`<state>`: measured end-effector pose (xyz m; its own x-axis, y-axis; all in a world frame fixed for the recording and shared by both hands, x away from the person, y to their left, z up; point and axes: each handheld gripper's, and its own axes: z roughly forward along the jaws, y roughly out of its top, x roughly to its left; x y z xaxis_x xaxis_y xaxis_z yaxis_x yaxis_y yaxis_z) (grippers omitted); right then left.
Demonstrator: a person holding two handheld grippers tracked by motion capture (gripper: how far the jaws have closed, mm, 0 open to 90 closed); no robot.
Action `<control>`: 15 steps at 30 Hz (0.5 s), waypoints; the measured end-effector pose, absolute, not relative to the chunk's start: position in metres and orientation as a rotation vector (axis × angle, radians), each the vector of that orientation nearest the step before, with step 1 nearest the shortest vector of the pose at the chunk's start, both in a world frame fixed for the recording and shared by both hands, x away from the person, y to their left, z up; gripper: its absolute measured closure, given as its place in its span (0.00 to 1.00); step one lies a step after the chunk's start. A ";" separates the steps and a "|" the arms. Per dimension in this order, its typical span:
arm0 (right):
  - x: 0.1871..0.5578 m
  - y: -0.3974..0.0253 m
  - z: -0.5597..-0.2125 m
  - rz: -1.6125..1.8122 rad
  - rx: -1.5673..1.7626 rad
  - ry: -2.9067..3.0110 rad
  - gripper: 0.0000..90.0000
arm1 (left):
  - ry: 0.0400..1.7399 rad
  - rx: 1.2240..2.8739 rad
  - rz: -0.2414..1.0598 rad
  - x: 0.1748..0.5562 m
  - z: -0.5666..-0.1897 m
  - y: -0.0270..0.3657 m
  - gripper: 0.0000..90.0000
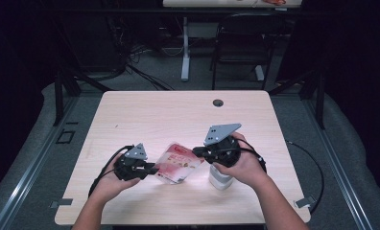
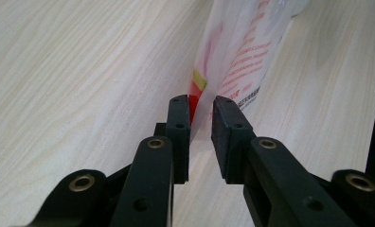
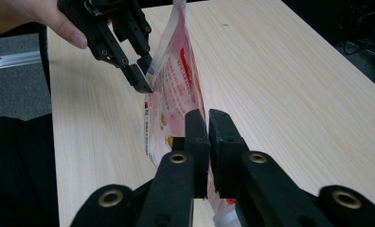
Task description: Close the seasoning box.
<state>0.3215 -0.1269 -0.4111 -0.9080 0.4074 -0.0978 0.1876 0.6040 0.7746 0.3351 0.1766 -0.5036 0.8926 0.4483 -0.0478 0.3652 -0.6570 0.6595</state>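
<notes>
At left above the light wooden counter [image 1: 178, 115], the left claw [image 1: 152, 168] pinches one end of the red-and-white printed plastic pouch [image 1: 179, 163], jaws slightly parted. The pouch spans crosswise, off the counter. The right claw [image 1: 197, 152] clamps its opposite end, beside a white container [image 1: 220, 179].

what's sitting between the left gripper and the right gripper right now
In the high view, a red and white printed plastic pouch spans the gap between the left gripper and the right gripper, each clamping one edge.
</notes>
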 end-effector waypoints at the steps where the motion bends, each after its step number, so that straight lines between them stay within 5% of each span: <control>1: 0.322 -0.127 -0.411 1.202 0.489 2.567 0.96 | 0.579 2.357 0.156 0.335 -0.504 0.177 0.86; 15: 0.321 -0.118 -0.411 1.264 0.478 2.588 0.91 | 0.594 2.340 0.116 0.333 -0.509 0.182 0.84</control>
<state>0.3209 -0.1178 -0.4110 -0.9225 0.3821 -0.0555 0.1912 0.5770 0.7941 0.3326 0.1818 -0.5090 0.8903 0.4480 -0.0818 0.3843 -0.6428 0.6626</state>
